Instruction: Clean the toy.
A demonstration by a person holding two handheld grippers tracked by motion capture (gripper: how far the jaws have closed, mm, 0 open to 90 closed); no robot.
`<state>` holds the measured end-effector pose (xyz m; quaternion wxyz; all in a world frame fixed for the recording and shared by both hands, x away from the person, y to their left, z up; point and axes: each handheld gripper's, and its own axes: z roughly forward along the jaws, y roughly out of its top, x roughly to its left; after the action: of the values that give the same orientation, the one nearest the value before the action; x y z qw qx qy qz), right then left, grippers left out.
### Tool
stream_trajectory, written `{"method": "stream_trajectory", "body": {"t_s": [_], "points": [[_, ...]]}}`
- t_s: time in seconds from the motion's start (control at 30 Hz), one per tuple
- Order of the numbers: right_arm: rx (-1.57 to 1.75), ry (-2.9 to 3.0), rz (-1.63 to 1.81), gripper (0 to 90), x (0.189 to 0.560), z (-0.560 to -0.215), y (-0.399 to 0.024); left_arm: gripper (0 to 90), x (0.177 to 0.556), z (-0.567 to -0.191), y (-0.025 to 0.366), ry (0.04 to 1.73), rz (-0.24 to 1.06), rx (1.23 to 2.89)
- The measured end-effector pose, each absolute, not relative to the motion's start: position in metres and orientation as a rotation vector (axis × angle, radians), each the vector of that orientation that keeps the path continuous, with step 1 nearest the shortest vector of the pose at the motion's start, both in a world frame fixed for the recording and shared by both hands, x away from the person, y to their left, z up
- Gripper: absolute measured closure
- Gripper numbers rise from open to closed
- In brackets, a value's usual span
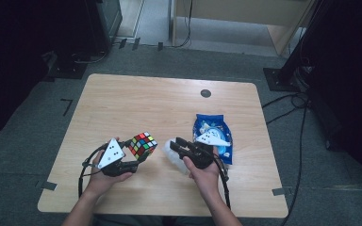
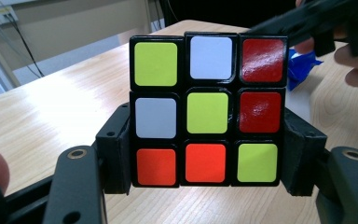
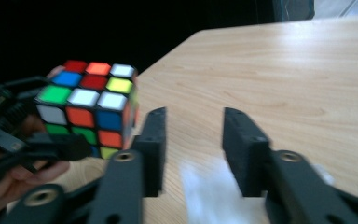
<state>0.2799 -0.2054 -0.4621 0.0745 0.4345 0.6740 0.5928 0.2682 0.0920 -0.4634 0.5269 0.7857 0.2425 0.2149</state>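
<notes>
one cube (image 2: 207,109) — between left claw (image 2: 207,163) pads

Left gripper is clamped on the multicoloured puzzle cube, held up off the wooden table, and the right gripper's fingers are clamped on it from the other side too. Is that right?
Not quite. The left gripper does clamp the multicoloured puzzle cube above the light wooden table, but the right gripper is not on it: the right gripper view shows its fingers apart with nothing between them, the cube off to one side.
</notes>
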Motion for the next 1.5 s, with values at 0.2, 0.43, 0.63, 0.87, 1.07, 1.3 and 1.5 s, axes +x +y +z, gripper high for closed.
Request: {"method": "stream_trajectory", "body": {"t_s": [0.2, 0.43, 0.63, 0.87, 1.07, 1.3, 1.5], "points": [[1.252, 2.009, 1.820, 43.8, 0.272, -0.450, -0.195, 34.0, 0.267, -0.466, 0.085, 0.570, 0.507, 1.895], [1.322, 2.102, 1.836, 18.9, 0.264, -0.448, -0.166, 34.0, 0.260, -0.468, 0.070, 0.534, 0.509, 1.919], [1.413, 2.124, 1.827, 32.2, 0.263, -0.453, -0.159, 34.0, 0.255, -0.468, 0.061, 0.499, 0.514, 1.932], [1.573, 2.108, 1.857, 34.6, 0.263, -0.458, -0.163, 33.9, 0.254, -0.469, 0.057, 0.498, 0.531, 1.931], [1.689, 2.001, 1.943, 34.6, 0.262, -0.460, -0.170, 32.4, 0.255, -0.471, 0.054, 0.510, 0.527, 1.941], [1.598, 2.000, 2.007, 33.0, 0.265, -0.460, -0.172, 34.1, 0.260, -0.466, 0.062, 0.513, 0.472, 1.924], [1.381, 1.934, 2.006, 35.8, 0.269, -0.453, -0.190, 34.1, 0.272, -0.463, 0.082, 0.610, 0.441, 1.892]]}}
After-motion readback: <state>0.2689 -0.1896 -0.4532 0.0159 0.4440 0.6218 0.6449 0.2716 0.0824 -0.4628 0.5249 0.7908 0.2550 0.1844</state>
